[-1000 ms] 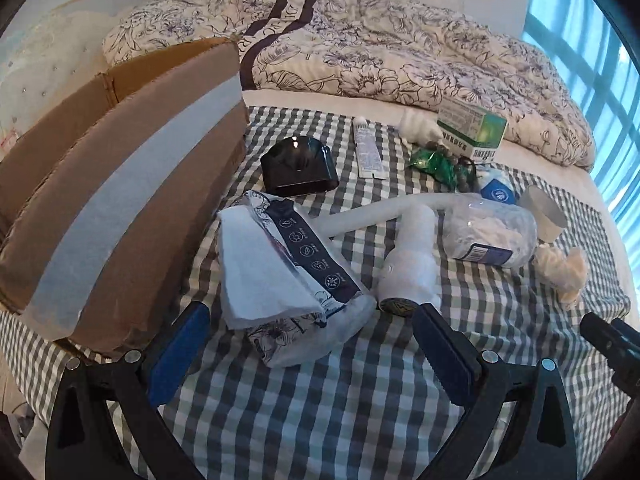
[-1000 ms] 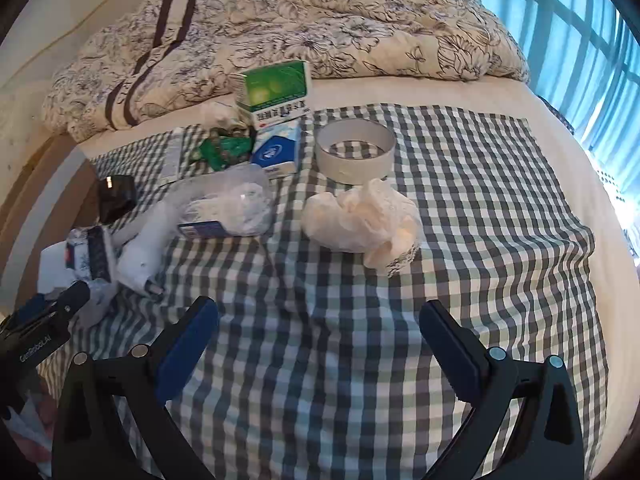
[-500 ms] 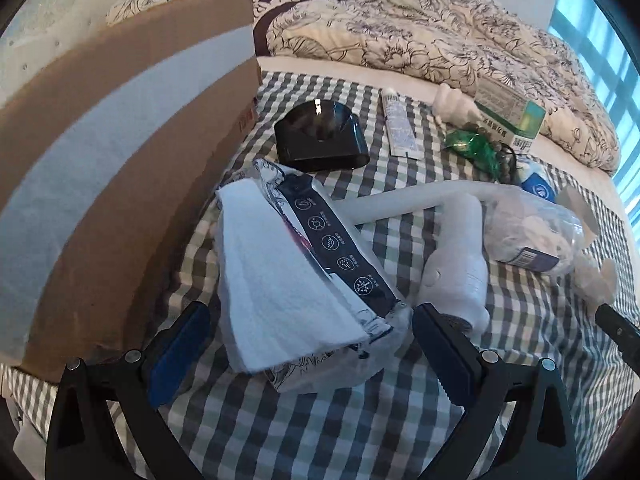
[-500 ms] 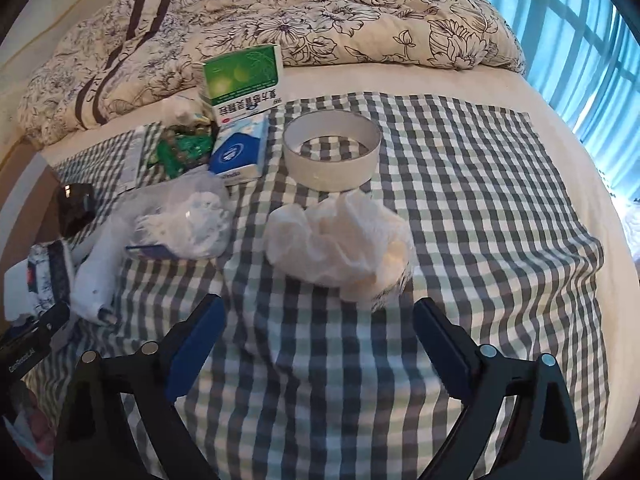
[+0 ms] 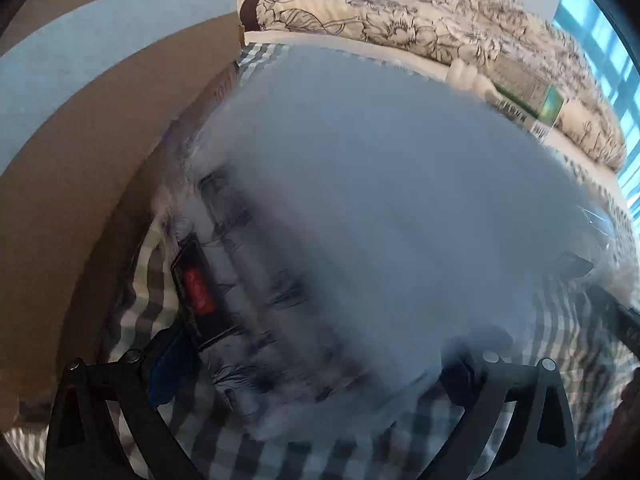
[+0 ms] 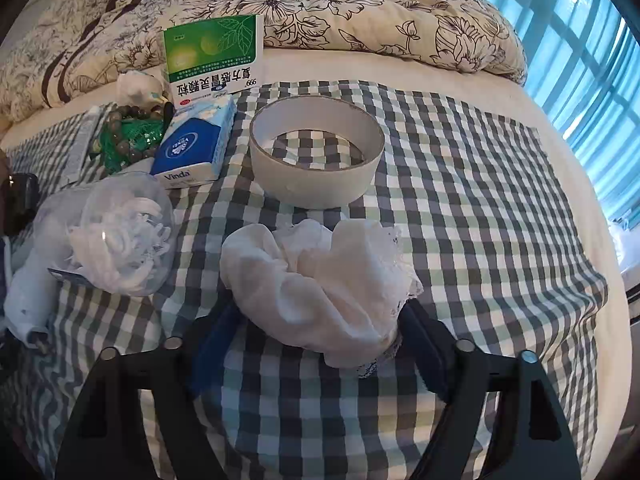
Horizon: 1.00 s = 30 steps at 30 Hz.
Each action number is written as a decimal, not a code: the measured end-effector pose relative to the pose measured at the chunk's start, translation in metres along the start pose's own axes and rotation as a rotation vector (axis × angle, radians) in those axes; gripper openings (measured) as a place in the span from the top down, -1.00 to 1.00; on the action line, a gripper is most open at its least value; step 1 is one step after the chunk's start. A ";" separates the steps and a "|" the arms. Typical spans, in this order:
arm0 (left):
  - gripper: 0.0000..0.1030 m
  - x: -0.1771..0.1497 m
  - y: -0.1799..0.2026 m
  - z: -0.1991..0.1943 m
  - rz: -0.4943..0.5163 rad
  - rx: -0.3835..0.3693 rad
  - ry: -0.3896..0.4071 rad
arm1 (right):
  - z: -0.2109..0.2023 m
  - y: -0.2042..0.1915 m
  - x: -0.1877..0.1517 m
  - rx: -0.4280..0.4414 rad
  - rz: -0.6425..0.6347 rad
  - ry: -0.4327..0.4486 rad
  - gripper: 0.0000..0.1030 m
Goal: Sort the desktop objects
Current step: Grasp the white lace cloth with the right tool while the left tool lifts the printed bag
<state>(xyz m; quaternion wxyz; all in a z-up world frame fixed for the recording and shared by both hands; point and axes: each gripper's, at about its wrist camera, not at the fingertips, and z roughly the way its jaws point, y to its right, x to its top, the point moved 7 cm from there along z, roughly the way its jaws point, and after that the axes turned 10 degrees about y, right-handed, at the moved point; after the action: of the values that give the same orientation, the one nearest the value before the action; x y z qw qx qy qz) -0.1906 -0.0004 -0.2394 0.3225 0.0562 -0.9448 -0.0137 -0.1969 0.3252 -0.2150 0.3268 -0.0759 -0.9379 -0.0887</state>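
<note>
Straddling the crumpled white cloth (image 6: 320, 292), just in front of the tape ring (image 6: 316, 156), the right gripper (image 6: 316, 344) is spread, not yet pinching; loose folds could slip. The left gripper (image 5: 308, 368) apparently flanks a blurred tissue pack (image 5: 340, 240); its grip is unclear.

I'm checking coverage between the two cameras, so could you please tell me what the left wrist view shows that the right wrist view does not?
Only the left wrist view shows the cardboard box and the blurred tissue pack filling the space between the left gripper fingers.

Only the right wrist view shows the tape roll, blue Vinda pack, green beads, clear bag and white cloth between the right gripper fingers.

Both show the green medicine box, floral duvet and checked cloth.
</note>
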 end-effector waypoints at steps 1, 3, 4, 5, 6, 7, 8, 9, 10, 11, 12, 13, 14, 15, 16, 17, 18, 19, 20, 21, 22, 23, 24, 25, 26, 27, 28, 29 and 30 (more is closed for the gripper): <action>-1.00 0.001 0.000 0.000 -0.005 0.000 0.004 | 0.000 0.000 0.000 -0.002 -0.004 0.002 -0.39; -0.99 0.003 -0.001 0.000 -0.006 0.000 0.008 | -0.002 0.000 0.001 -0.006 -0.017 0.008 -0.20; -0.96 0.003 -0.001 -0.001 -0.004 0.002 0.012 | -0.002 0.000 0.001 -0.011 -0.022 0.009 -0.12; -0.90 0.003 -0.001 -0.002 -0.001 0.005 0.018 | -0.003 0.001 0.001 -0.016 -0.025 0.010 0.04; -0.87 0.003 -0.001 -0.003 0.001 0.006 0.023 | -0.004 0.001 0.001 -0.020 -0.028 0.009 0.15; -0.78 0.004 -0.001 -0.005 0.006 0.008 0.030 | -0.005 0.002 0.001 -0.023 -0.029 0.008 0.19; -0.67 0.004 -0.001 -0.008 0.009 0.011 0.038 | -0.006 0.003 0.000 -0.025 -0.024 0.008 0.31; -0.62 0.005 -0.001 -0.010 0.008 0.013 0.045 | -0.007 0.005 0.001 -0.026 -0.017 0.007 0.42; -0.51 0.005 -0.001 -0.013 0.006 0.013 0.051 | -0.008 0.006 0.001 -0.025 -0.010 0.007 0.47; -0.29 0.006 -0.001 -0.016 0.006 0.010 0.057 | -0.010 0.008 0.001 -0.022 -0.001 0.008 0.54; -0.21 0.006 0.000 -0.020 0.007 0.008 0.063 | -0.012 0.011 0.001 -0.019 0.005 0.009 0.58; -0.14 0.005 0.001 -0.024 0.010 0.010 0.071 | -0.014 0.012 0.000 -0.014 0.011 0.009 0.59; -0.04 0.004 0.000 -0.028 0.014 0.016 0.081 | -0.017 0.013 0.000 -0.009 0.017 0.010 0.64; 0.01 0.004 0.000 -0.031 0.019 0.020 0.089 | -0.020 0.014 -0.001 -0.005 0.022 0.012 0.65; 0.03 0.004 0.001 -0.033 0.025 0.025 0.095 | -0.023 0.015 -0.001 -0.002 0.026 0.015 0.66; 0.04 0.005 0.001 -0.037 0.026 0.030 0.104 | -0.027 0.016 -0.001 0.001 0.030 0.022 0.66; 0.05 0.005 0.001 -0.040 0.026 0.032 0.112 | -0.032 0.017 -0.001 0.004 0.034 0.028 0.66; 0.05 0.005 0.001 -0.044 0.026 0.030 0.120 | -0.035 0.018 -0.001 0.005 0.037 0.033 0.66; 0.05 0.006 0.002 -0.049 0.028 0.029 0.129 | -0.040 0.020 -0.001 0.007 0.041 0.039 0.66; 0.05 0.005 0.002 -0.054 0.032 0.031 0.137 | -0.044 0.021 -0.001 0.009 0.045 0.043 0.66; 0.05 0.006 0.003 -0.058 0.038 0.032 0.144 | -0.047 0.022 -0.001 0.013 0.050 0.048 0.66; 0.05 0.008 0.005 -0.060 0.043 0.034 0.152 | -0.051 0.023 0.000 0.017 0.054 0.052 0.66; 0.05 0.009 0.006 -0.064 0.048 0.037 0.159 | -0.056 0.025 0.000 0.022 0.058 0.058 0.66; 0.05 0.009 0.006 -0.068 0.050 0.040 0.164 | -0.060 0.025 0.000 0.024 0.060 0.064 0.66; 0.05 0.010 0.006 -0.072 0.051 0.040 0.169 | -0.066 0.026 0.001 0.023 0.060 0.072 0.66; 0.05 0.011 0.007 -0.076 0.052 0.038 0.175 | -0.070 0.026 0.001 0.025 0.061 0.077 0.66; 0.05 0.013 0.007 -0.081 0.051 0.037 0.184 | -0.075 0.026 0.001 0.030 0.063 0.083 0.66; 0.05 0.013 0.007 -0.085 0.052 0.035 0.189 | -0.080 0.026 0.000 0.036 0.064 0.088 0.66; 0.05 0.012 0.007 -0.089 0.056 0.035 0.192 | -0.083 0.026 0.000 0.041 0.065 0.091 0.66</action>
<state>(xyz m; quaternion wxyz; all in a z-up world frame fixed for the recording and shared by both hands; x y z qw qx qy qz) -0.1464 0.0065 -0.1616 0.4106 0.0365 -0.9109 0.0171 -0.1422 0.3323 -0.1477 0.3735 -0.0956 -0.9206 -0.0622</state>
